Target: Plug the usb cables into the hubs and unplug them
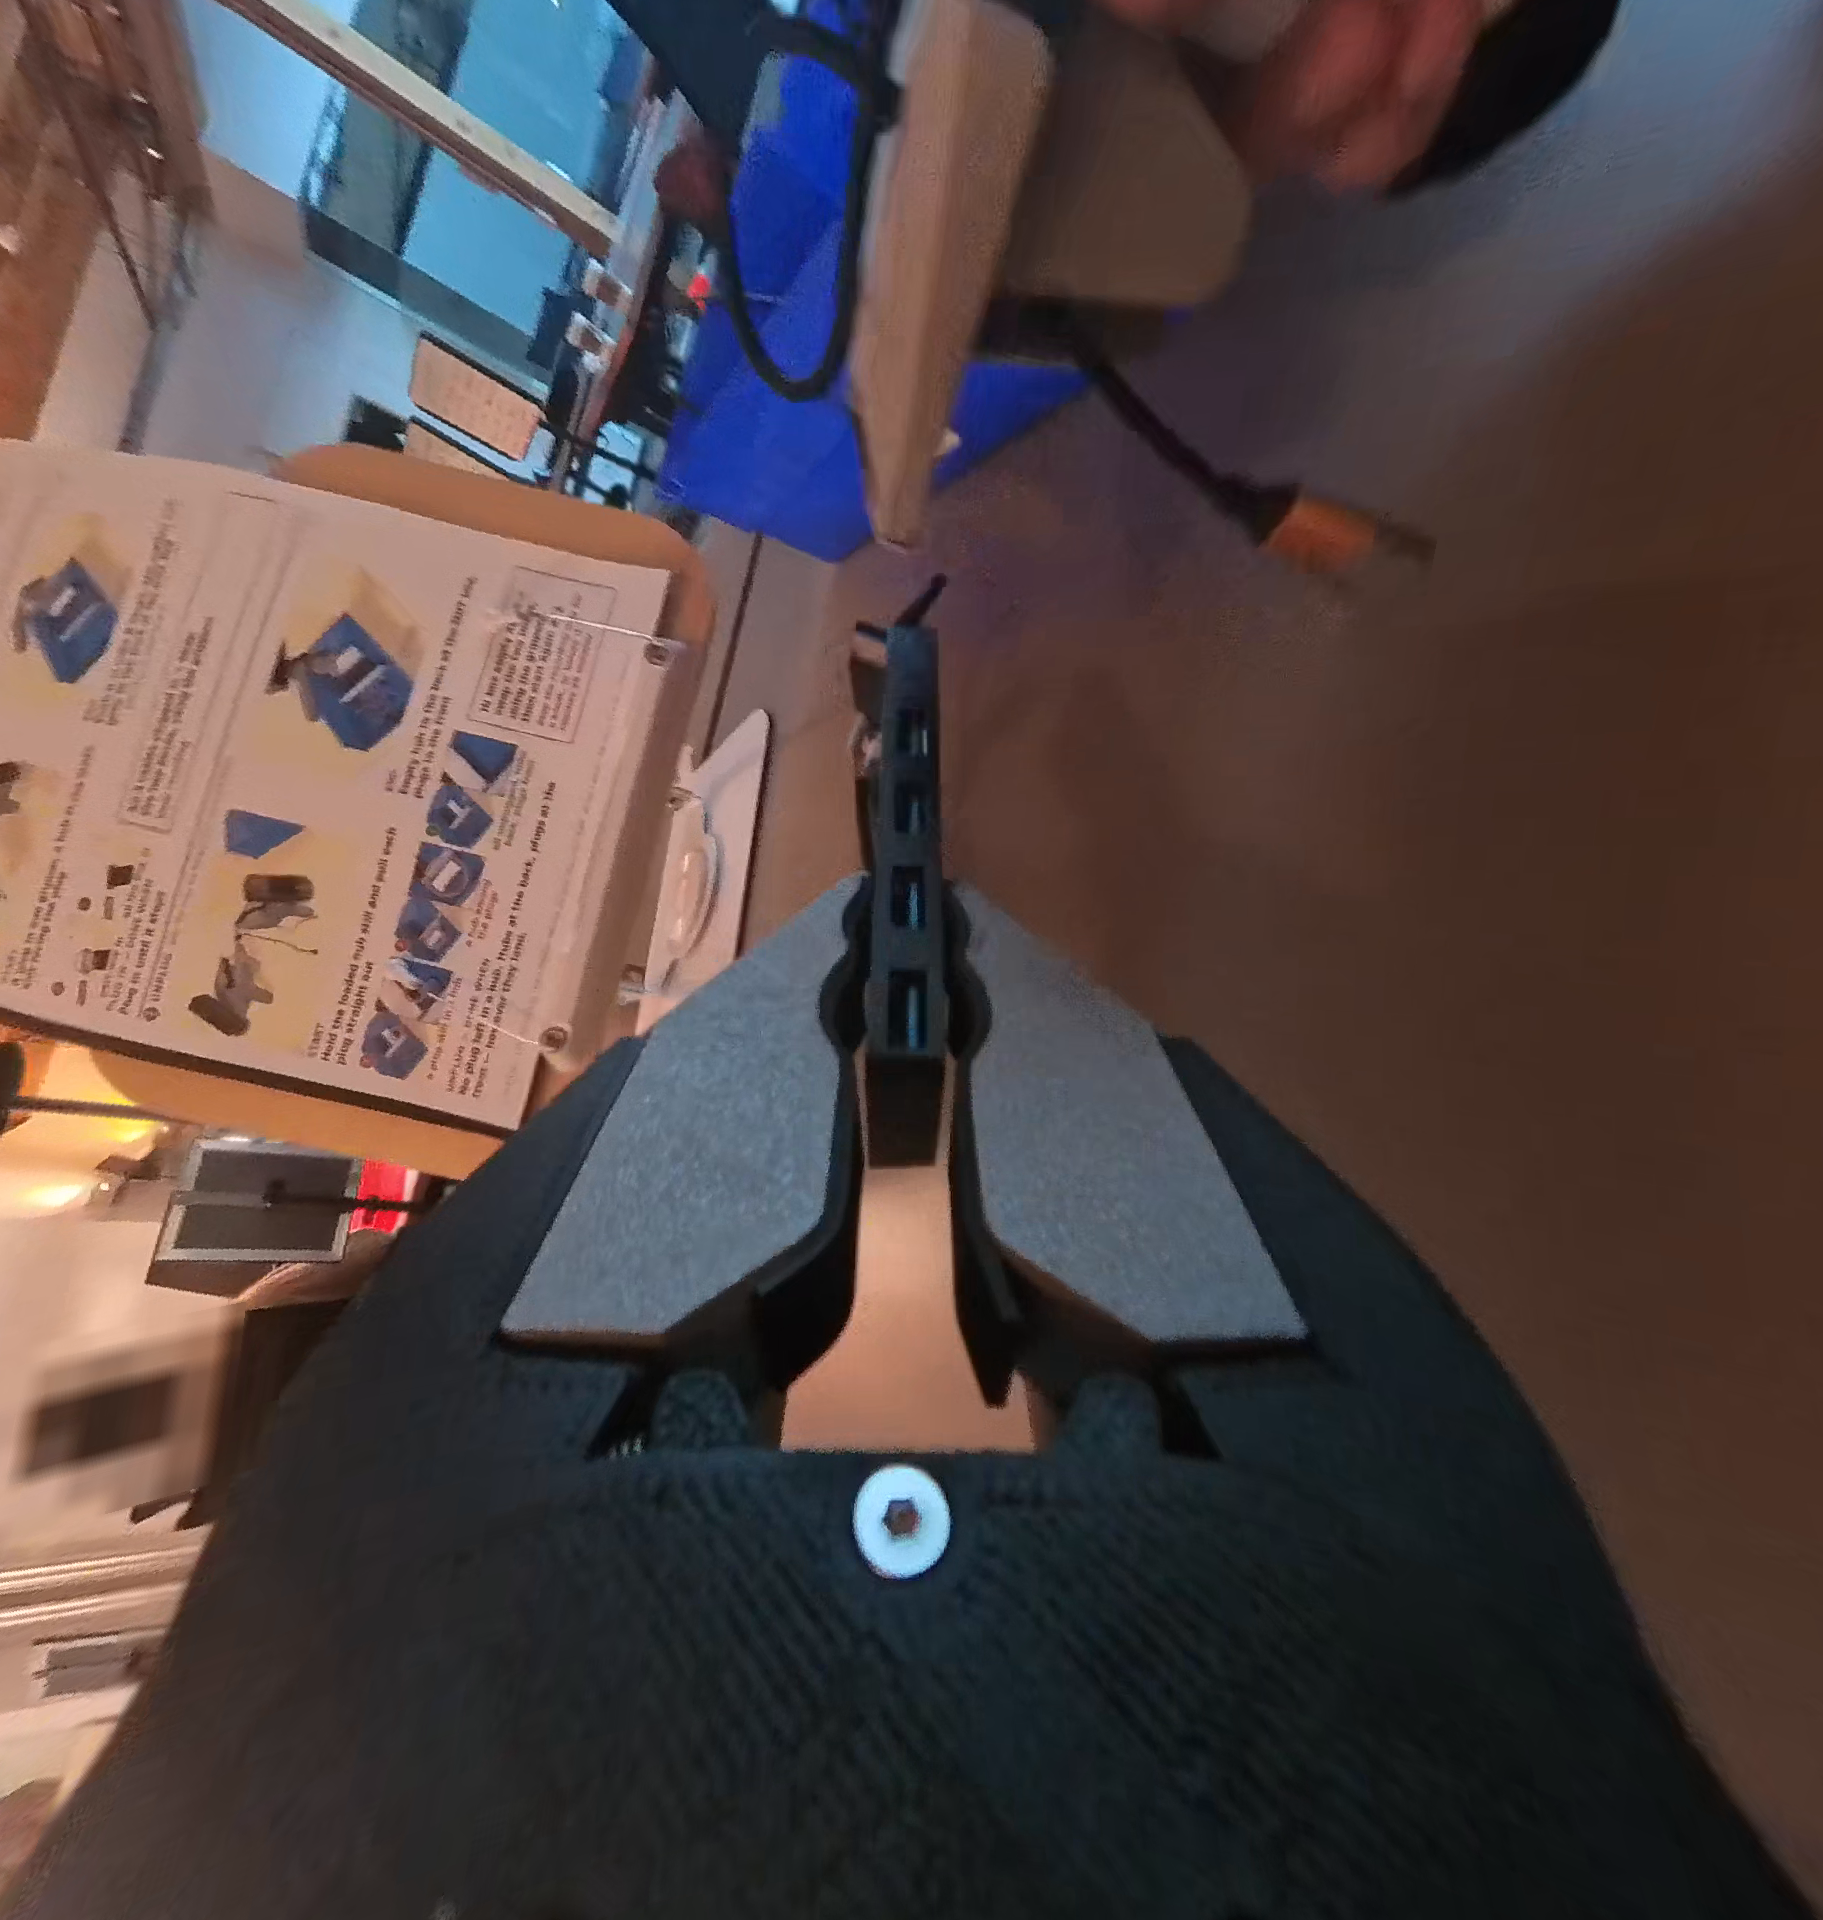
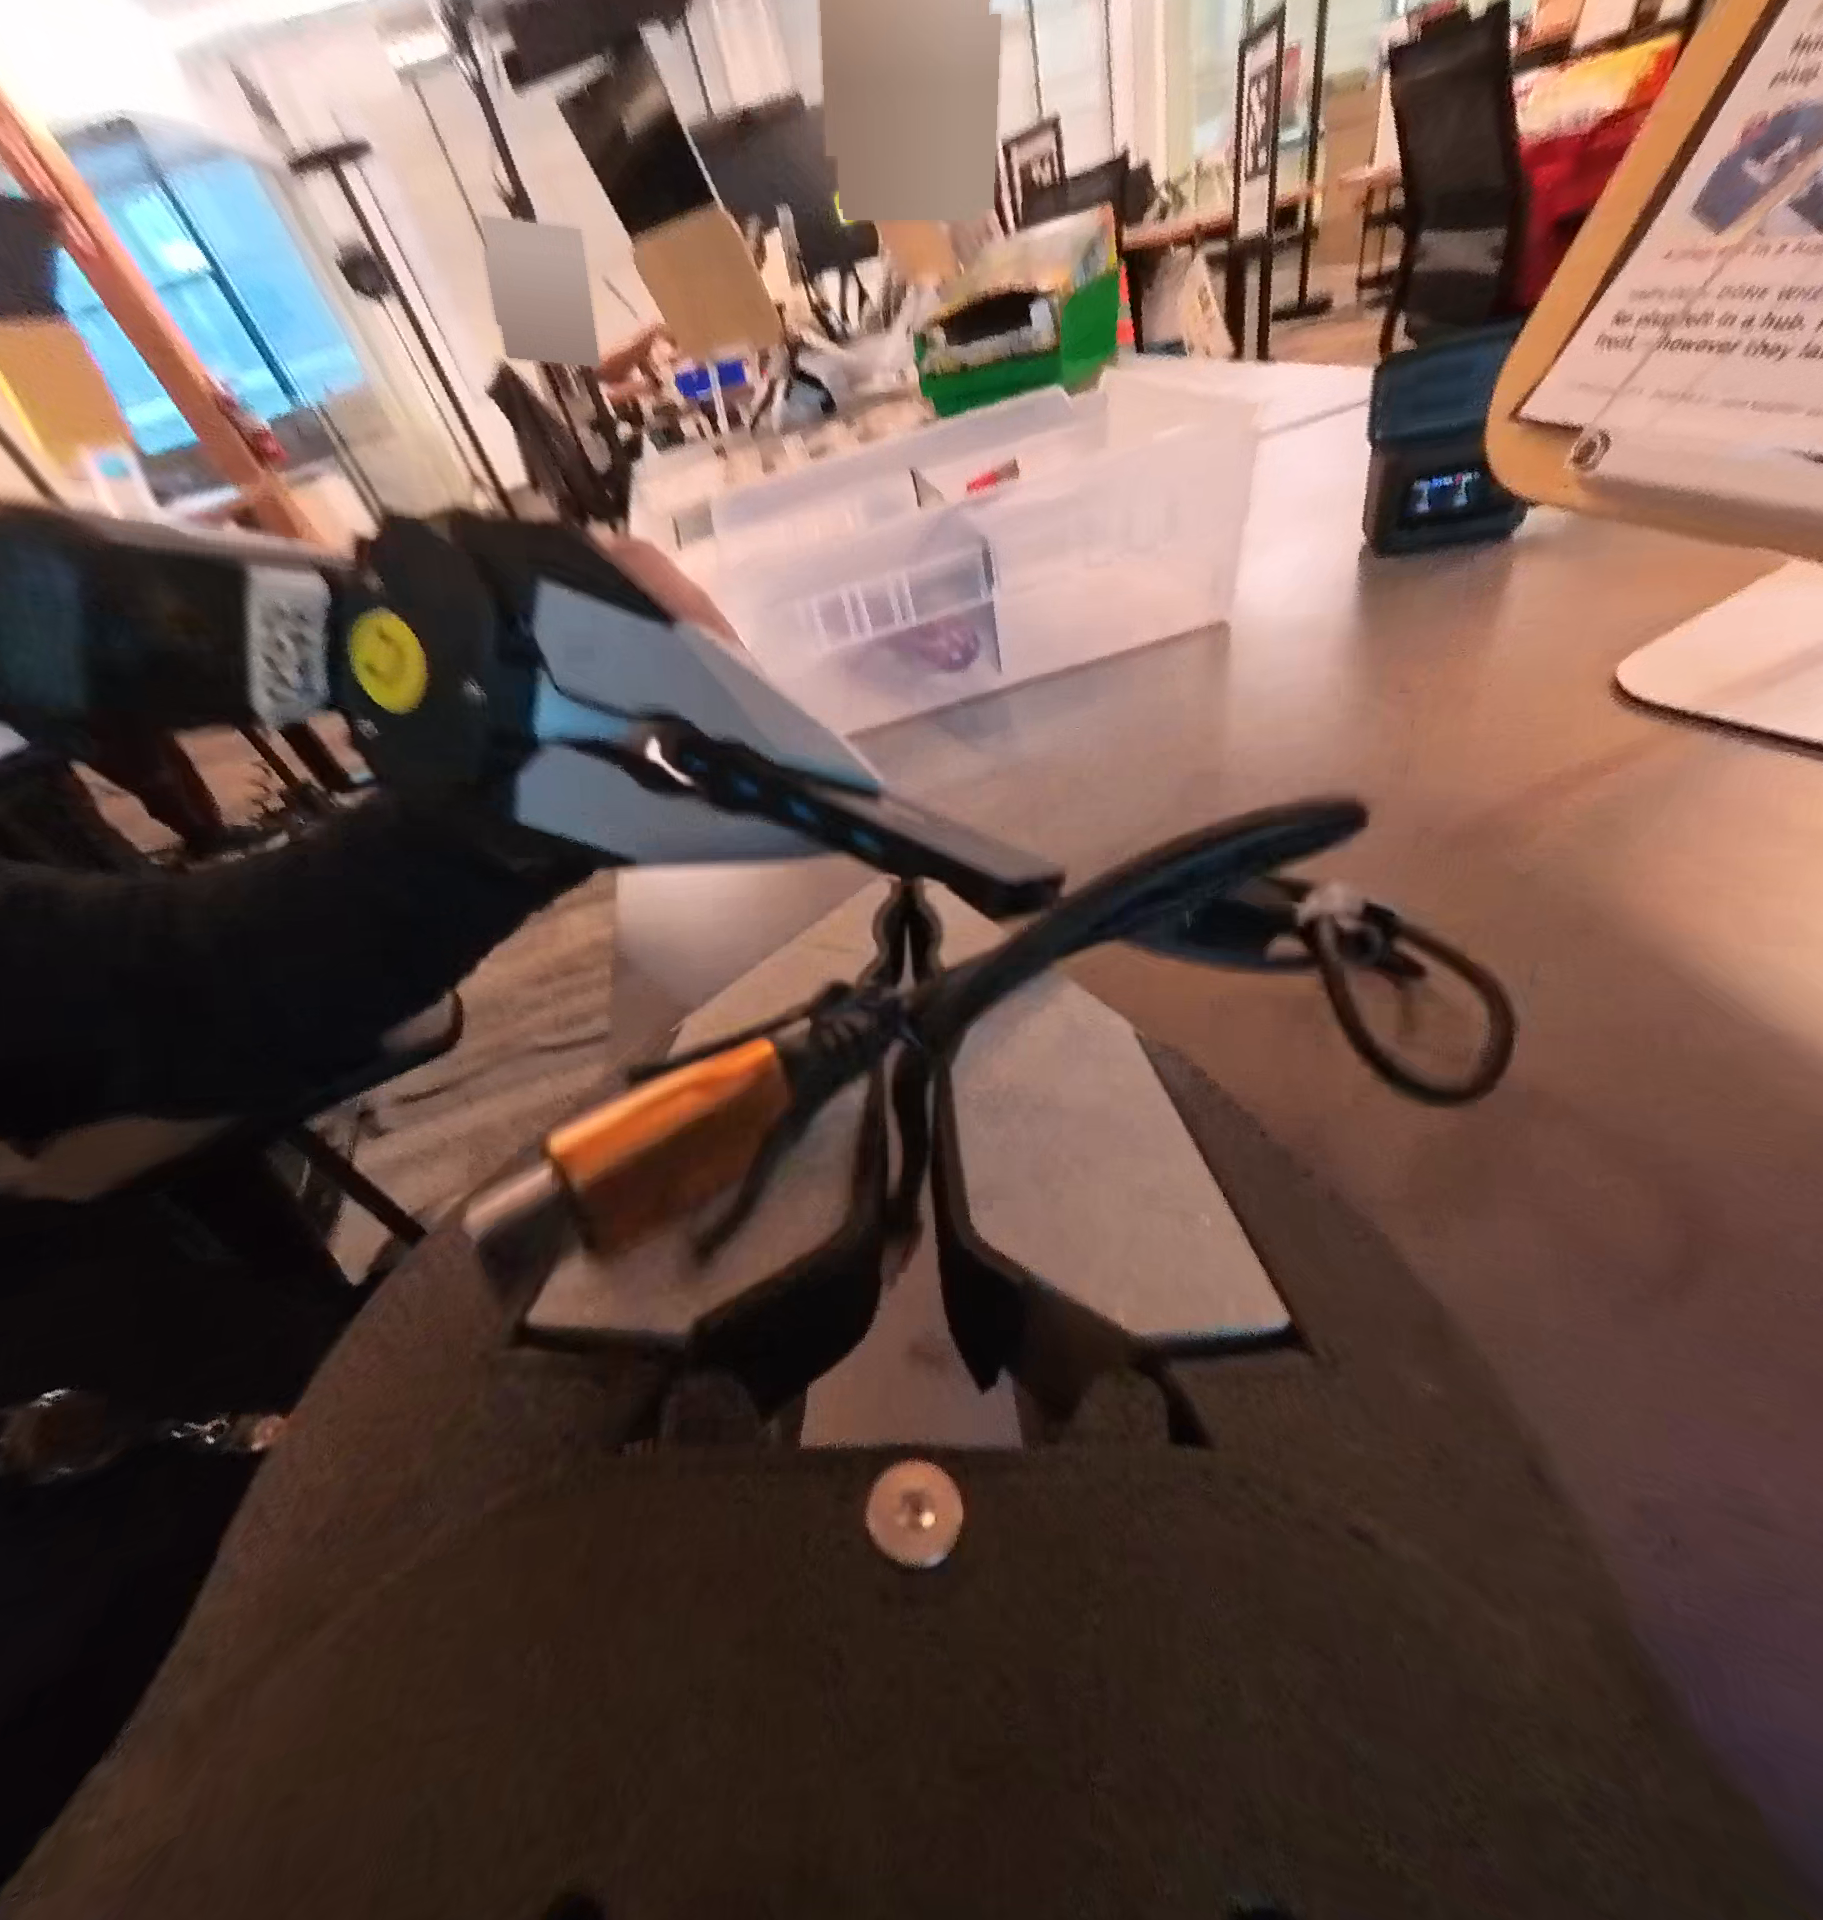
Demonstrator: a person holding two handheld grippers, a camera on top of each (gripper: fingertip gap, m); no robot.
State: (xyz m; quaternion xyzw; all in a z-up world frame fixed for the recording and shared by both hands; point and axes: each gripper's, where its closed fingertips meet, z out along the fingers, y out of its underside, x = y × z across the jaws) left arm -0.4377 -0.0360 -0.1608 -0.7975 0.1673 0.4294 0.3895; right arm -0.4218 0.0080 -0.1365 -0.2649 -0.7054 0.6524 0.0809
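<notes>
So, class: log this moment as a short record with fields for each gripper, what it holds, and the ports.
left gripper: shut on slim black four-port USB hub
right gripper: shut on black cable behind orange-shelled USB plug
hub ports: all four empty
plug and hub: apart
surface: brown wooden table

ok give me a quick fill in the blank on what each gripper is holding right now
1. The left gripper is shut on a black ____ with a row of ports.
2. The plug of the cable in the right gripper has an ____ shell.
3. All ports visible on the hub are ____.

Missing words: hub; orange; empty
</notes>
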